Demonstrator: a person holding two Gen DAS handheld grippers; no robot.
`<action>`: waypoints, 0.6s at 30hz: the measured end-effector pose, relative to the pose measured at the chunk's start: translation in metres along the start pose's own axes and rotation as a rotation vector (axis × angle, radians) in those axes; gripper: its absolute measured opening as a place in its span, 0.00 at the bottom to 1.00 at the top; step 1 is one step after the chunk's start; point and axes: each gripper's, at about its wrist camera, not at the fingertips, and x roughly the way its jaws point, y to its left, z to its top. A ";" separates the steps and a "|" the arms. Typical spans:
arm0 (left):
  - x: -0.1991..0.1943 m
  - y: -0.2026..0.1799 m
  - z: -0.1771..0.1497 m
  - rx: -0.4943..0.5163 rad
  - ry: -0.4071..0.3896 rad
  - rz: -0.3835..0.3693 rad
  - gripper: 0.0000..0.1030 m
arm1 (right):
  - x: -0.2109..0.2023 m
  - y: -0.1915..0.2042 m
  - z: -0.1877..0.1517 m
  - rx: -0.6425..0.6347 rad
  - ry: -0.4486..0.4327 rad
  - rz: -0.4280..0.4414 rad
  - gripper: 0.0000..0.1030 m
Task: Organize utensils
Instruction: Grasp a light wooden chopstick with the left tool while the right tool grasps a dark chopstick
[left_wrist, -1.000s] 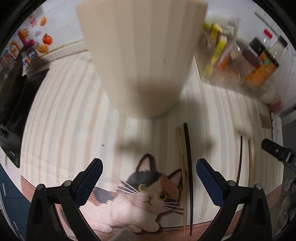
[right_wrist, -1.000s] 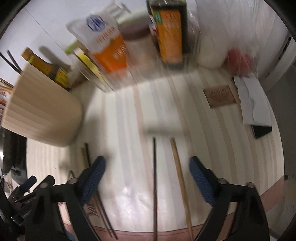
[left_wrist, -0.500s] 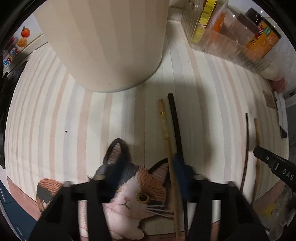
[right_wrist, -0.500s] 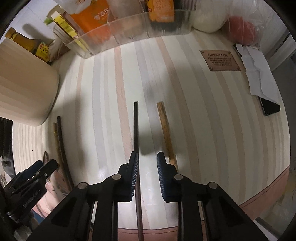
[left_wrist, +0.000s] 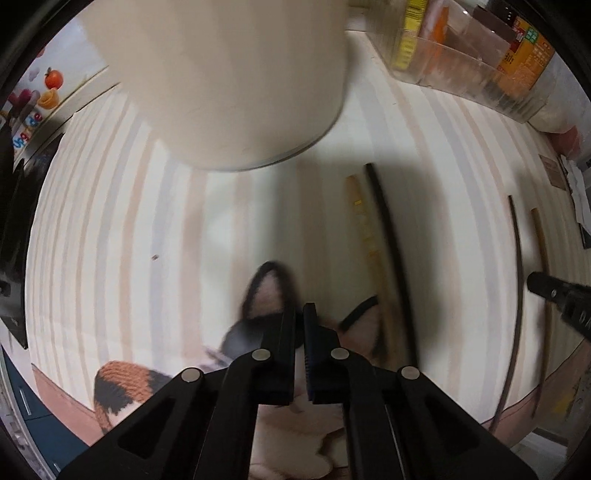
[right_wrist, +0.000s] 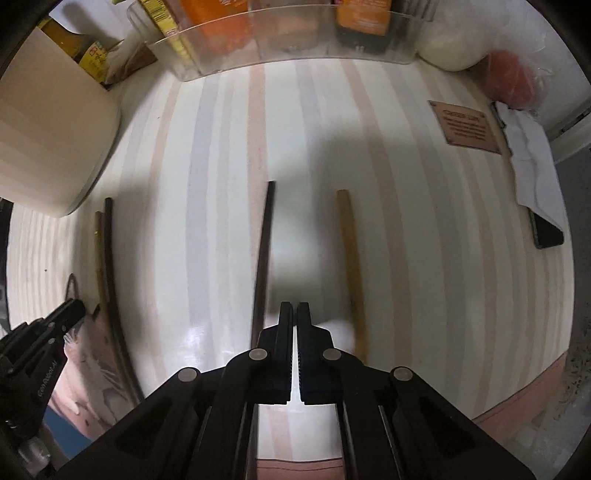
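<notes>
Left wrist view: the left tool (left_wrist: 300, 314) hangs over a striped table (left_wrist: 122, 221) with its jaws just closed together, nothing between them. A tan chopstick (left_wrist: 369, 243) and a black chopstick (left_wrist: 391, 251) lie touching, just to its right. A cream holder (left_wrist: 229, 81) stands beyond.

Right wrist view: the right tool (right_wrist: 294, 314) has also just closed empty, poised between a dark chopstick (right_wrist: 263, 266) and a light wooden chopstick (right_wrist: 351, 266), touching neither. Risk, as I judge it: both tools pinched shut beside the sticks, so a descent would press closed tips onto the table or nudge a chopstick aside
</notes>
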 end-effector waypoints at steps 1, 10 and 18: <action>-0.001 0.005 -0.002 -0.004 0.002 0.002 0.01 | 0.000 0.000 0.000 0.004 0.004 0.011 0.01; -0.014 0.052 -0.008 -0.159 0.013 -0.147 0.02 | -0.001 -0.012 0.011 0.114 0.034 0.125 0.27; -0.024 0.035 0.005 -0.171 0.016 -0.275 0.22 | 0.008 0.011 0.015 0.035 0.003 0.005 0.11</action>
